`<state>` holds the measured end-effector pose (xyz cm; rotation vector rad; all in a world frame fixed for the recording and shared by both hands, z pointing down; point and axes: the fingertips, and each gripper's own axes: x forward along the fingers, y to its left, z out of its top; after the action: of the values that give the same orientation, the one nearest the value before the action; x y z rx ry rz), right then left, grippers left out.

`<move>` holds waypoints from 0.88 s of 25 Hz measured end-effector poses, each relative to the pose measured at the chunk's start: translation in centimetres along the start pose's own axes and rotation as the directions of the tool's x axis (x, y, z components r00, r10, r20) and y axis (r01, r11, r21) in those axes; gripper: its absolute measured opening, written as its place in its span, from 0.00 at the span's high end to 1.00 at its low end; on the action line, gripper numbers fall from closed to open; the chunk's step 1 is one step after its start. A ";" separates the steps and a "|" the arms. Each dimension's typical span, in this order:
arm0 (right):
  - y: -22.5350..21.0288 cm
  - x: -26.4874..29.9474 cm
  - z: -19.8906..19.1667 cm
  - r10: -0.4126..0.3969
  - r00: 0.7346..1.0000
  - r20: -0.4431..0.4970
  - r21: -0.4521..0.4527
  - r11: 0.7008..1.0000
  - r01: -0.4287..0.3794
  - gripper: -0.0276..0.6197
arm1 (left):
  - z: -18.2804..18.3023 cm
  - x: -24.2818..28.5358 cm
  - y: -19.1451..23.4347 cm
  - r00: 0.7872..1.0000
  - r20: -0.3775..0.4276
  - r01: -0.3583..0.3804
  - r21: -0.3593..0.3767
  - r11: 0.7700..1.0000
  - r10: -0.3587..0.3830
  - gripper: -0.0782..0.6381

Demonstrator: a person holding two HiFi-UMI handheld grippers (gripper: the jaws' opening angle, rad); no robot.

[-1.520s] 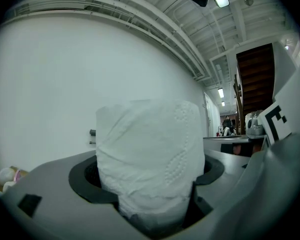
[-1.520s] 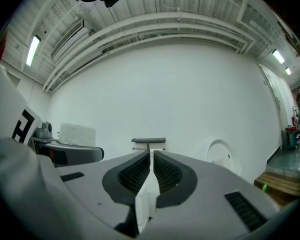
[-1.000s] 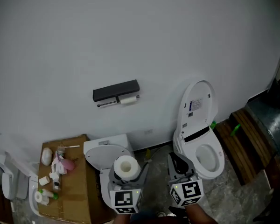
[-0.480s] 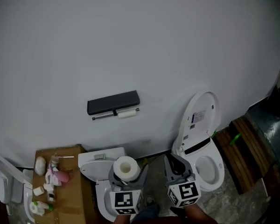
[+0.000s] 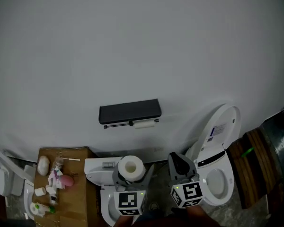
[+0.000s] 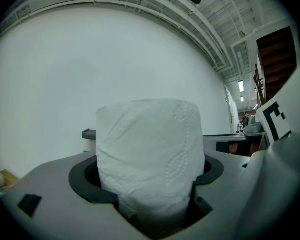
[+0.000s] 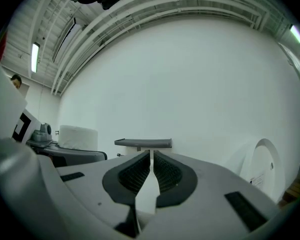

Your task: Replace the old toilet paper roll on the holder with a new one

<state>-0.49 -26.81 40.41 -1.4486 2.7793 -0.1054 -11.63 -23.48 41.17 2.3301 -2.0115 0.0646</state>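
Note:
A full white toilet paper roll (image 5: 131, 167) (image 6: 149, 154) stands upright between the jaws of my left gripper (image 5: 132, 172), which is shut on it. My right gripper (image 5: 179, 164) (image 7: 150, 156) is beside it to the right, shut with nothing between its pads. On the white wall ahead hangs the black holder (image 5: 129, 111) (image 7: 143, 143) with a shelf on top. A thin, nearly used-up roll (image 5: 144, 124) sits on its bar. Both grippers point level at the wall, below and short of the holder.
A toilet tank and bowl (image 5: 100, 167) stand below my left gripper. Another toilet with its lid raised (image 5: 218, 145) is at the right. A cardboard box (image 5: 75, 183) with several small toiletries lies at the left. Wooden steps (image 5: 253, 160) are at far right.
Both grippers have moved closer to the wall, the new roll still held in the left one. The holder now looks larger and sits closer to the middle of the head view.

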 end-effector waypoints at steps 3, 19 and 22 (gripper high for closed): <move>0.0 1.7 0.2 0.016 1.000 0.001 -0.008 1.000 -0.016 0.91 | 0.0 1.2 1.5 1.000 -0.002 -0.029 -0.006 1.000 0.029 0.27; -3.4 7.4 -0.2 0.123 0.992 -0.031 -0.009 0.992 -0.123 0.91 | -0.4 6.6 2.2 0.991 -0.013 -0.136 -0.028 0.990 0.136 0.27; -3.8 7.7 -0.5 0.132 0.991 -0.035 -0.008 0.991 -0.132 0.91 | -0.4 7.1 2.3 0.990 -0.019 -0.143 -0.024 0.989 0.142 0.27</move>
<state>-1.83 -35.24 41.30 -1.2725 2.8978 -0.1162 -12.86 -30.81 42.12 2.1601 -2.1543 0.0647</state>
